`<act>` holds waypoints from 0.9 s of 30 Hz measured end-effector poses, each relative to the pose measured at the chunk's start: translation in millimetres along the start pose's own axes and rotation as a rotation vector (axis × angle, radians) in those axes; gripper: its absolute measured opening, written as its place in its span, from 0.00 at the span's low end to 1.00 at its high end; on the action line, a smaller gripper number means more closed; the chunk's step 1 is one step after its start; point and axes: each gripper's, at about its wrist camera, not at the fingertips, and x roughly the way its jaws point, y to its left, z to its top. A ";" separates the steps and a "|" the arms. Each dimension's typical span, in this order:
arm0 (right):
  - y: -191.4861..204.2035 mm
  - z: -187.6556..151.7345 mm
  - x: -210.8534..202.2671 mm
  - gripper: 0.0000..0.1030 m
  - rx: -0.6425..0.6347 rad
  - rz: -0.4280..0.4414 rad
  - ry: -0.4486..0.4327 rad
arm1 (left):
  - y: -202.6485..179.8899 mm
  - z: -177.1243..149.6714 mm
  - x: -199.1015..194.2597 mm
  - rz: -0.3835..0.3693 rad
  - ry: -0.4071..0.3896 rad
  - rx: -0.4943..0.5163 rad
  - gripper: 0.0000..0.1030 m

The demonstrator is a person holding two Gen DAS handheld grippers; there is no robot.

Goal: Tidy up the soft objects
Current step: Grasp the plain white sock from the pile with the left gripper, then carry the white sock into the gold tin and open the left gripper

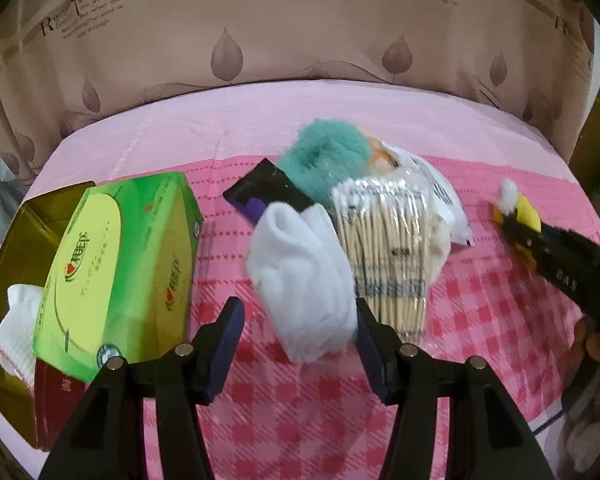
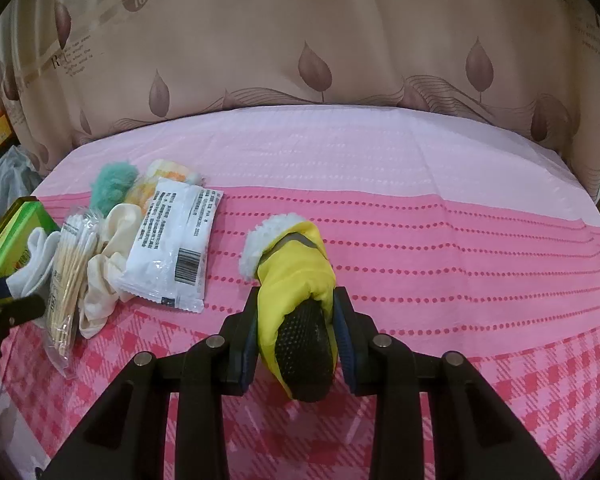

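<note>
Pink cloth (image 2: 440,240): covers the table, checked at the near edge, dotted stripes across the middle, plain pale pink along the far edge
Right gripper (image 2: 296,344): jaws narrow, clamped on the bootie
Bootie (image 2: 296,276): yellow, white fleece cuff, black dotted sole facing the camera; held over the middle of the table, cuff toward the far edge
Left gripper (image 1: 300,344): jaws wide, one on each side of the sock; whether the pads touch it I cannot tell
Sock (image 1: 304,276): white, bunched, blurred, at the left of the pile
Pile: cotton swabs (image 1: 384,256) in clear wrap, white packet (image 2: 172,248), cream cloth (image 2: 104,276), teal fluff (image 1: 324,160), dark pouch (image 1: 264,196), left of centre
Tissue box (image 1: 120,264): green, near the left edge, on a brown box (image 1: 12,248)
</note>
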 end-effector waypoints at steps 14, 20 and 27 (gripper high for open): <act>-1.7 0.3 2.0 0.29 0.007 0.009 0.004 | 11.4 -0.2 -5.5 -0.033 -0.004 -0.017 0.14; -2.9 0.9 2.8 0.29 0.011 0.014 0.006 | 11.2 2.4 -21.6 -0.027 -0.030 -0.002 0.14; -3.0 0.5 2.1 0.29 0.013 0.016 0.005 | 11.6 4.7 -42.7 -0.017 -0.061 0.010 0.14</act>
